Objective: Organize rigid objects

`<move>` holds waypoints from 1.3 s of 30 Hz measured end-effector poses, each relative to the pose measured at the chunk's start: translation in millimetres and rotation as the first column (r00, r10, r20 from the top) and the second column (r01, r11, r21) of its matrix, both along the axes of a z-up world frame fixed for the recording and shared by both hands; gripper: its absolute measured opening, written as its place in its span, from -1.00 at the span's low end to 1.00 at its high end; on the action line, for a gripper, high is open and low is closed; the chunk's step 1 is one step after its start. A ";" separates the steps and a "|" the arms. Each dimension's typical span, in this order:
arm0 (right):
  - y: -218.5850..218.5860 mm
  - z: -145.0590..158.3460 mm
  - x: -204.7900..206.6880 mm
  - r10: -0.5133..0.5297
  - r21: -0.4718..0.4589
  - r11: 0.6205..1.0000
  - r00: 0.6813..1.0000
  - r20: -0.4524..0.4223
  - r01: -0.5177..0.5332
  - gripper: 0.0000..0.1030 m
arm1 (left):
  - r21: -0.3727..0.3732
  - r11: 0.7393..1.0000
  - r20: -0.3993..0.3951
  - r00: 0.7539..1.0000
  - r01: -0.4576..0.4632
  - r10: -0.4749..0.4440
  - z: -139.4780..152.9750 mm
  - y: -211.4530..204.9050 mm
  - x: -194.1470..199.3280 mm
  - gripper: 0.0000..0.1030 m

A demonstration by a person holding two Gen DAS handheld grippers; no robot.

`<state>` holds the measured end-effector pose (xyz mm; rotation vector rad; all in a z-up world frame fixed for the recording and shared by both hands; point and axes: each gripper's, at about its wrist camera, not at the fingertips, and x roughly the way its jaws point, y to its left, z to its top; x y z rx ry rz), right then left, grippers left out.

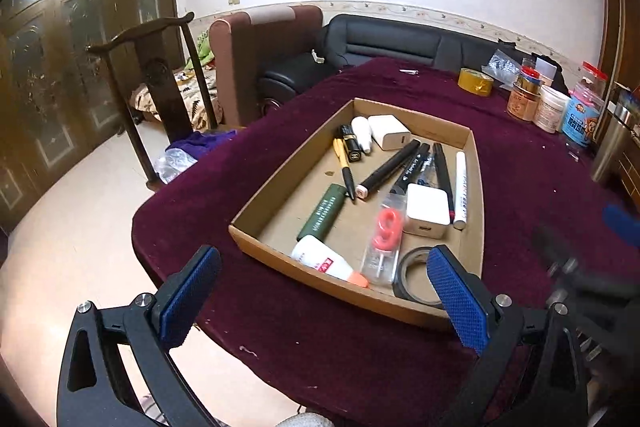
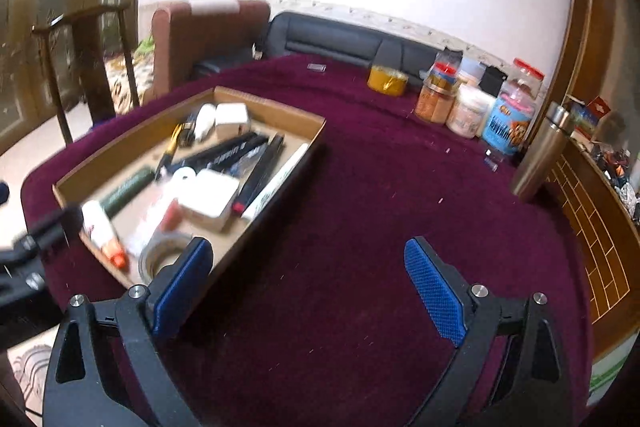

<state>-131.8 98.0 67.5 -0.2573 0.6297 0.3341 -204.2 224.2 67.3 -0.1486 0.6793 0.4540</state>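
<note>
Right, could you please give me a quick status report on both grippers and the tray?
Left gripper open, empty. Right gripper open, empty, over maroon tablecloth. Shallow brown cardboard tray holds pens, chargers, glue. Nothing obstructing.

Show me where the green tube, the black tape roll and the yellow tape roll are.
green tube (image 1: 322,212), left wrist view, middle of its body
black tape roll (image 1: 404,277), left wrist view, left rim
yellow tape roll (image 2: 387,80), right wrist view, front side

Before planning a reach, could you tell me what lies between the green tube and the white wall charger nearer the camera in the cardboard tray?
A clear packet holding a red piece, in the left wrist view.
</note>
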 end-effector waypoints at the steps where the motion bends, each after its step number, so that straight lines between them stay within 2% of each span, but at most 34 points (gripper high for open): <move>1: 2.0 -2.6 0.8 0.003 -0.001 1.000 1.000 -0.011 -0.003 0.89 | 0.000 1.000 0.002 1.000 0.000 0.000 0.3 1.2 -0.6 0.97; 22: 50.9 -6.4 18.1 0.052 -0.091 0.994 0.998 -0.019 -0.053 0.89 | -0.086 0.995 -0.049 0.998 -0.043 0.039 -20.8 49.0 12.2 0.97; 30: 64.4 -10.4 21.6 0.071 -0.105 0.992 0.997 -0.033 -0.074 0.89 | -0.130 0.990 -0.065 0.997 -0.053 0.045 -27.0 67.1 19.0 0.97; 39: 66.2 -14.7 20.5 0.102 -0.099 0.989 0.993 -0.053 -0.107 0.90 | -0.138 0.988 -0.069 0.996 -0.074 0.065 -25.3 75.9 24.3 0.97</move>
